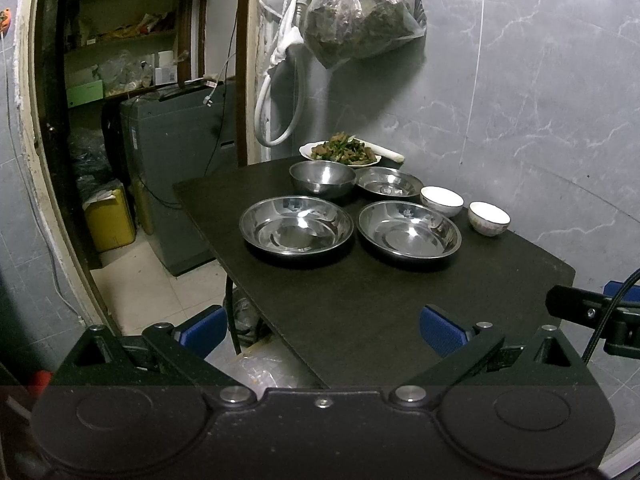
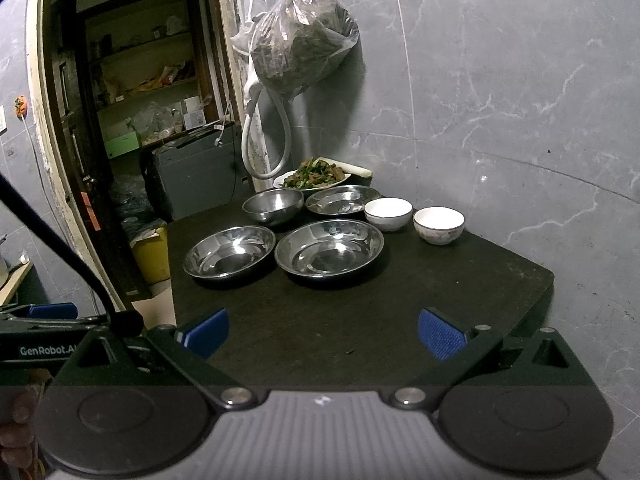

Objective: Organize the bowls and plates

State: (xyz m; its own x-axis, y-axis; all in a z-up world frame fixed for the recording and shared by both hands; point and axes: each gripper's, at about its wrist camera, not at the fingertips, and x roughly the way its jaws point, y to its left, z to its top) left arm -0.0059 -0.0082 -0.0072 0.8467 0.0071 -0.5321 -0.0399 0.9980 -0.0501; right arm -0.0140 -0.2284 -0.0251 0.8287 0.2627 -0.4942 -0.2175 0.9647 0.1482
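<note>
Grey marble-veined wall [image 1: 520,80], dark table [image 1: 360,300], open doorway [image 1: 132,120] onto cluttered shelves [image 1: 128,40], pale tiled floor [image 1: 160,288]

My right gripper [image 2: 323,334] hangs over the near part of the dark table [image 2: 460,288], blue pads [image 2: 440,334] spread wide with nothing between them. Ahead sit two wide steel plates side by side, the left one [image 2: 230,257] and the right one [image 2: 329,253] nearly touching. Behind them stand a deep steel bowl [image 2: 273,205] and a third steel plate [image 2: 343,199]. Two white bowls, one [image 2: 388,213] beside the other [image 2: 439,224], stand to the right. A dish of cooked greens [image 2: 314,174] sits at the far edge, by the wall. My left gripper [image 2: 52,312] shows at the left edge
</note>
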